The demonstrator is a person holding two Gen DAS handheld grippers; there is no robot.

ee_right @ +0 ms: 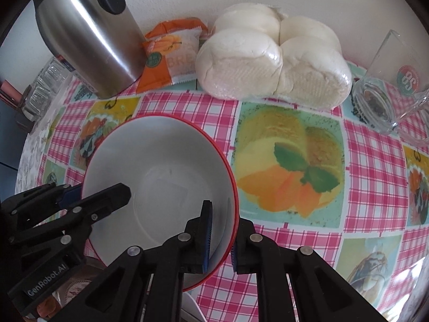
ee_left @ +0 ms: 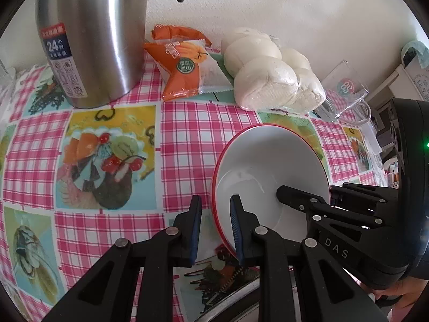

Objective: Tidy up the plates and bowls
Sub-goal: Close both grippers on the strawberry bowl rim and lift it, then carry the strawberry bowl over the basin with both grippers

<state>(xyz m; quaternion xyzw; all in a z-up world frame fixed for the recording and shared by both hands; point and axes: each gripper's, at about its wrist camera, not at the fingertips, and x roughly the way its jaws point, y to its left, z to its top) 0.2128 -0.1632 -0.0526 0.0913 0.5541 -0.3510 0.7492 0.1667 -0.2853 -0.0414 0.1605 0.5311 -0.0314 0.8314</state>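
Note:
A white bowl with a red rim (ee_left: pixel 268 166) (ee_right: pixel 158 177) is held tilted above the checked tablecloth. My left gripper (ee_left: pixel 215 228) has its jaws astride the bowl's near rim, one finger inside and one outside, and looks closed on it. My right gripper (ee_right: pixel 221 233) likewise straddles the bowl's right rim with both pads against the wall. Each gripper shows in the other's view: the right one (ee_left: pixel 303 201) reaching into the bowl, the left one (ee_right: pixel 102 196) at the bowl's left rim.
A steel thermos (ee_left: pixel 91 35) stands at the back left. An orange snack packet (ee_left: pixel 182 61), a bag of white buns (ee_right: pixel 270 64) and a glass mug (ee_right: pixel 388 94) line the wall. A plate edge (ee_left: pixel 228 297) lies below the bowl.

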